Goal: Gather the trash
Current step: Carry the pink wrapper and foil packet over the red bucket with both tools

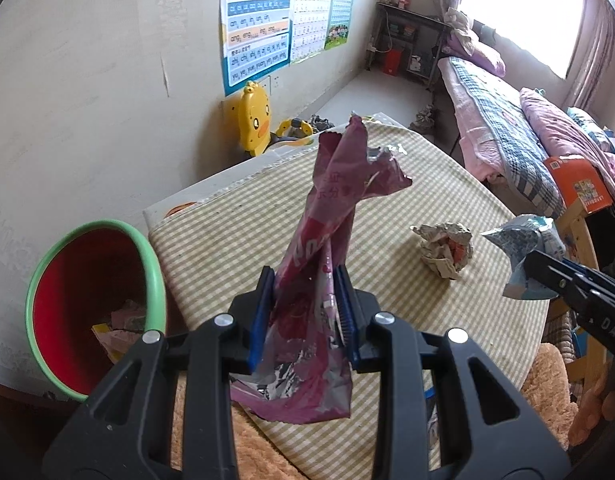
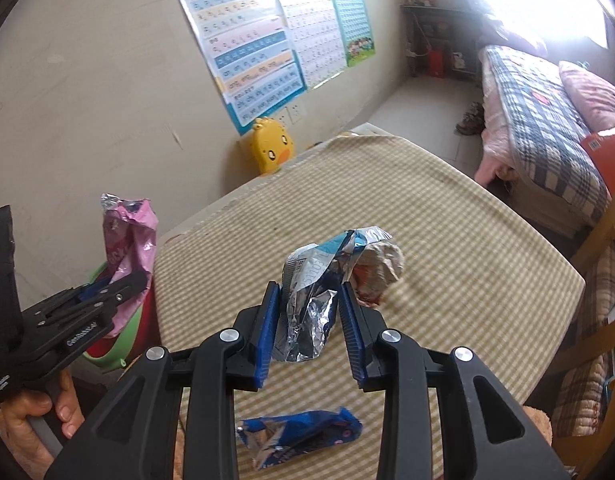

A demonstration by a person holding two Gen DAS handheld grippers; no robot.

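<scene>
Left wrist view: left gripper (image 1: 305, 308) pinches a crumpled pink wrapper (image 1: 331, 216), red bin (image 1: 95, 304) at 9 o'clock. Right gripper (image 2: 309, 320) clamps a silver-blue wrapper (image 2: 311, 308); blue wrapper (image 2: 299, 436) lies at 6, paper ball (image 2: 377, 268) at 1 on the checked table (image 2: 467, 264).

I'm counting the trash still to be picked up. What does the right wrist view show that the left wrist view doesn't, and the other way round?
Only the right wrist view: a blue wrapper lying on the table near its front edge, and a hand gripping the left tongs' handle.

Only the left wrist view: the inside of the red bin beside the table, with scraps at the bottom.

Both: the pink bag pinched in the left tongs, the silver-blue wrapper pinched in the right tongs, the crumpled paper ball and the checked tablecloth.
</scene>
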